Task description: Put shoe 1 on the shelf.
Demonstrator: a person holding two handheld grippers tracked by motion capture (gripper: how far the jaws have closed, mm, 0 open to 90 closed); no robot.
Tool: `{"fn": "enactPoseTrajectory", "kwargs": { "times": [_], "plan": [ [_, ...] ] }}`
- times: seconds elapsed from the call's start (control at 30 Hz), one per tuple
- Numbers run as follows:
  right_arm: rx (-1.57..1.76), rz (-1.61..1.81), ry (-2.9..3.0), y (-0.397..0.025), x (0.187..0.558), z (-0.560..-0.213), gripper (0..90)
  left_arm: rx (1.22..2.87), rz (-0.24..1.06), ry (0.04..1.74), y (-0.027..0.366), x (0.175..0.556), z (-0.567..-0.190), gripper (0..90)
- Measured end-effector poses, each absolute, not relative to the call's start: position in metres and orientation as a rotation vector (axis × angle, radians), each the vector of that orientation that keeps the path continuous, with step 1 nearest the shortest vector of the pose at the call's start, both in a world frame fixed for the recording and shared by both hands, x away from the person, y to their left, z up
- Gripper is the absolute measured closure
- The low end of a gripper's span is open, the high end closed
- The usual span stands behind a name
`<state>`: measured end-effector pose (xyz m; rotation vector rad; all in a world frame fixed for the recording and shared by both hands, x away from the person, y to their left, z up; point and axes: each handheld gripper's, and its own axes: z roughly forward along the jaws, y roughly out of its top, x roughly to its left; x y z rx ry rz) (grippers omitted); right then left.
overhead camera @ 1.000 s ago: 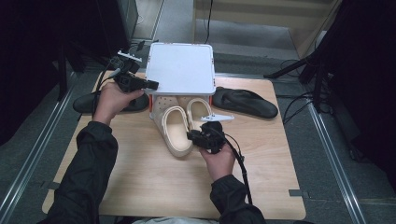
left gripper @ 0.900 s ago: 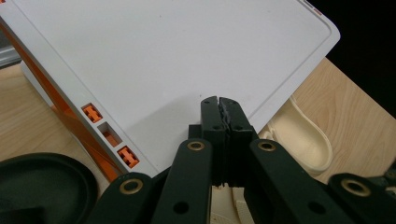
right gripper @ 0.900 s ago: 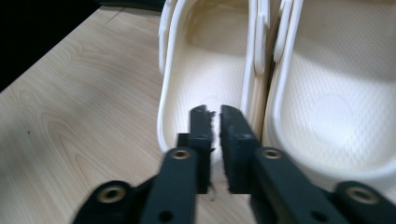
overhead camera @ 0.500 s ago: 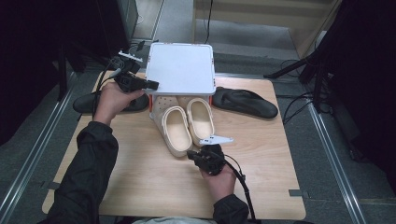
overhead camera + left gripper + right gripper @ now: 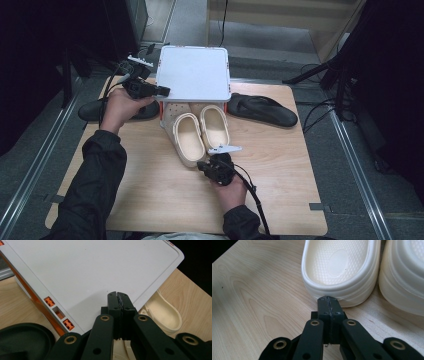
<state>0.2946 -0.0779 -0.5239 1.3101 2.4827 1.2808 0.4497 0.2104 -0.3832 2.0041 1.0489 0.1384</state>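
– Where are the clogs?
– The cream clogs (image 5: 201, 131) lie mid-table, toes under the white lid (image 5: 193, 73).
– And the grippers?
– The right gripper (image 5: 329, 299), jaws clenched on nothing, sits just near the left clog's heel; the left gripper (image 5: 117, 294), also pressed together, rests at the lid's left near corner

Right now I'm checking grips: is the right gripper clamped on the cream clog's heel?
No, the right gripper has its jaws shut on nothing, just short of the cream clog heel.

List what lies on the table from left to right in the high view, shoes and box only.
Black sandal → white box lid → left cream clog → right cream clog → black flip-flop.
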Motion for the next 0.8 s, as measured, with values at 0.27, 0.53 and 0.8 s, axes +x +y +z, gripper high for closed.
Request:
{"fn": "enactPoseTrajectory", "kwargs": {
  "times": [0.27, 0.53, 0.8],
  "plan": [
    [1.299, 1.283, 2.491, -0.067, 0.298, -0.517, 90.0, 1.998, 0.133, 1.062, 0.210, 0.450, -0.383, 90.0],
    [1.299, 1.280, 2.485, -0.054, 0.305, -0.508, 90.0, 1.997, 0.131, 1.067, 0.210, 0.450, -0.383, 90.0],
    [1.294, 1.274, 2.488, -0.040, 0.314, -0.504, 90.0, 1.996, 0.129, 1.069, 0.210, 0.450, -0.383, 90.0]
  ]
}}
